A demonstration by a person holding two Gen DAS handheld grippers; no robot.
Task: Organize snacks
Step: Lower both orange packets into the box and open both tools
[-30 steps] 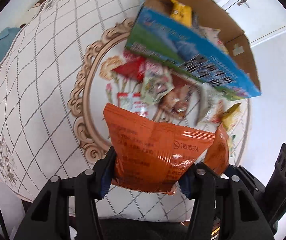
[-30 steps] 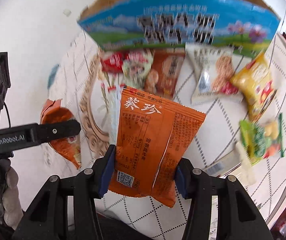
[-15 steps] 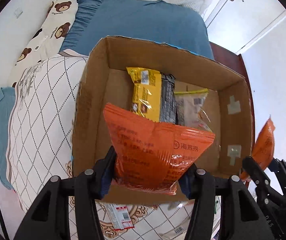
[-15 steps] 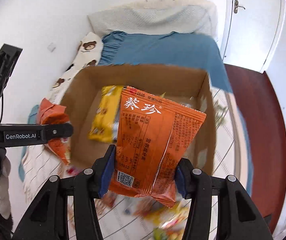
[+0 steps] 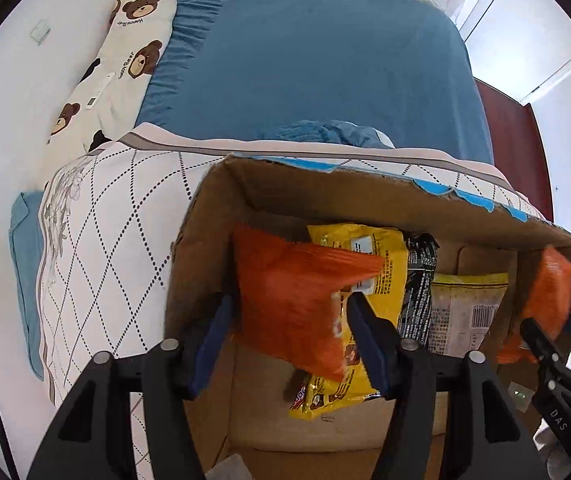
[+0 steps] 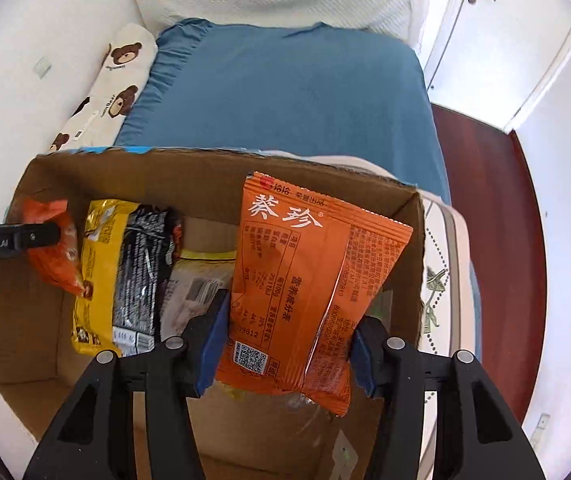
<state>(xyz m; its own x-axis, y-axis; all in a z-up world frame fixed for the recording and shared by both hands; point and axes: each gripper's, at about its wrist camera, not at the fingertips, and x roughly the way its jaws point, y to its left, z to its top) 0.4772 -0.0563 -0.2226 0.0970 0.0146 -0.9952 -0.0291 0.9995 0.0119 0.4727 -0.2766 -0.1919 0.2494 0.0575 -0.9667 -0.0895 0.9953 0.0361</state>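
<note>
Holding an orange snack packet in each gripper, I have both tools poised over the open cardboard box (image 5: 213,216) that sits on the diamond-patterned quilt (image 5: 109,232). At far left in the left wrist view, the quilt runs up to a blue bedsheet (image 5: 309,60) and a bear-print pillow (image 5: 125,44). My left gripper (image 5: 289,332) has its blue-padded fingers (image 5: 209,340) spread fairly wide, and the blurred orange packet (image 5: 293,296) hangs between them, above the left part of the box; motion blur keeps me from telling how firmly it is pinched. Just right of it, inside the box, lie a yellow packet (image 5: 381,264), a black packet (image 5: 417,280) and a pale packet with a barcode (image 5: 465,304). At the right side of the box, my right gripper (image 6: 285,344) is clamped on the second orange packet (image 6: 309,276), printed with white Chinese characters and a QR code, holding it upright over the box's right part near the right wall. In the right wrist view the left gripper's arm reaches in from the left edge, labelled GenRobot.AI. Beyond the bed stand a white door (image 6: 481,36) and a dark red floor (image 6: 481,184).
</note>
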